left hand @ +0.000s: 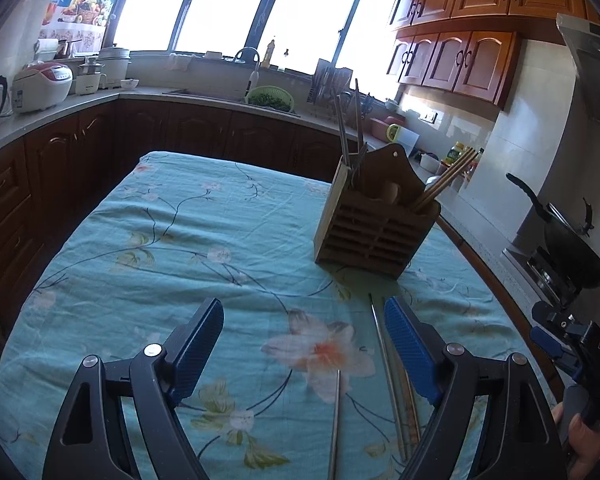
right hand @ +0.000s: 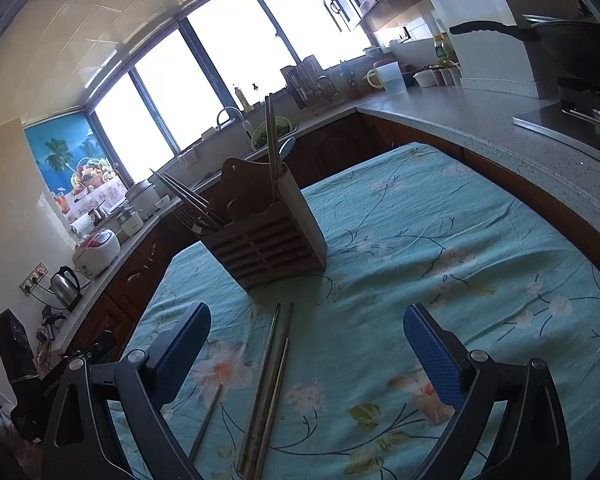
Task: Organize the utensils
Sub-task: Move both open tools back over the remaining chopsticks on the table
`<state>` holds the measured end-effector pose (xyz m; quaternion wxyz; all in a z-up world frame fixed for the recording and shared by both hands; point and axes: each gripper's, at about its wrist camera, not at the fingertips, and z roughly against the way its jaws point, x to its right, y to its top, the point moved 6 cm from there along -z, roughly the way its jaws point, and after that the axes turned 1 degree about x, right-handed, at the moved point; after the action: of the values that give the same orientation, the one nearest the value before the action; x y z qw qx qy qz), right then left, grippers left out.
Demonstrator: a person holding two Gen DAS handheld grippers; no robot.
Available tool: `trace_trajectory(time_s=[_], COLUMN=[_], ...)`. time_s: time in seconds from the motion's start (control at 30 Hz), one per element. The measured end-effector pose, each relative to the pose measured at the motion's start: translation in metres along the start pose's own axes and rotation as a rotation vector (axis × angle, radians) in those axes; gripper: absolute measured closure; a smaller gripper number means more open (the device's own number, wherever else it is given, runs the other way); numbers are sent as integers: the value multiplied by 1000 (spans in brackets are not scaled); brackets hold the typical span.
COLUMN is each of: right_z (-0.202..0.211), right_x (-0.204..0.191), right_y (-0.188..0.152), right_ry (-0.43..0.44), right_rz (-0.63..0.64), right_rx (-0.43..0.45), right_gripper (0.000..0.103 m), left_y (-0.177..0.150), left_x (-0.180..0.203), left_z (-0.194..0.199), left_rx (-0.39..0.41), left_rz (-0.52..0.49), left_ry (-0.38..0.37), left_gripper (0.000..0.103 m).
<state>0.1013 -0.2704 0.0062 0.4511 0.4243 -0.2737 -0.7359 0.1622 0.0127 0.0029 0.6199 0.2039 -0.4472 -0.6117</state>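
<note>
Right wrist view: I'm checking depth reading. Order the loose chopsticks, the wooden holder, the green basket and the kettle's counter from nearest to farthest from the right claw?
1. Loose chopsticks, on the cloth between the right claw's fingers, left of centre.
2. Wooden holder, upright on the cloth, just beyond their tips.
3. Green basket, at the sink behind the holder.

The kettle's counter runs along the left; I can't rank it.

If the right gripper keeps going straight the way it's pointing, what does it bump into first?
Probably just the tablecloth. The right gripper is open and tilted down at bare cloth, with the loose chopsticks left of its middle and the wooden utensil holder farther ahead to the left. Depth is hard to judge.
</note>
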Motion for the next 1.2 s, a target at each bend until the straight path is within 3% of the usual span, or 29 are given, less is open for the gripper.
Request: trace_trajectory(time_s=[0.53, 0.77, 0.83, 0.9, 1.2], right_z=[-19, -54, -63, -71, -77], right_x=[-19, -41, -44, -47, -52], right_y=[-51, -83, -93, -102, -100], right_ry=[-18, -35, -46, -56, -83], right_rz=[102, 225, 253, 277, 341], right_rx=[-123, -288, -330, -369, -388], right_gripper=[7, 54, 59, 71, 76], left_y=[-39, -38, -39, -39, -48], left_x=[-2, -3, -3, -4, 6], left_z=[12, 4, 2, 0, -15], left_rx=[-131, -161, -166, -174, -231], left_rz=[-42, -54, -55, -53, -86], left_ry=[24, 44, 49, 51, 48], left_gripper=[20, 21, 21, 21, 21])
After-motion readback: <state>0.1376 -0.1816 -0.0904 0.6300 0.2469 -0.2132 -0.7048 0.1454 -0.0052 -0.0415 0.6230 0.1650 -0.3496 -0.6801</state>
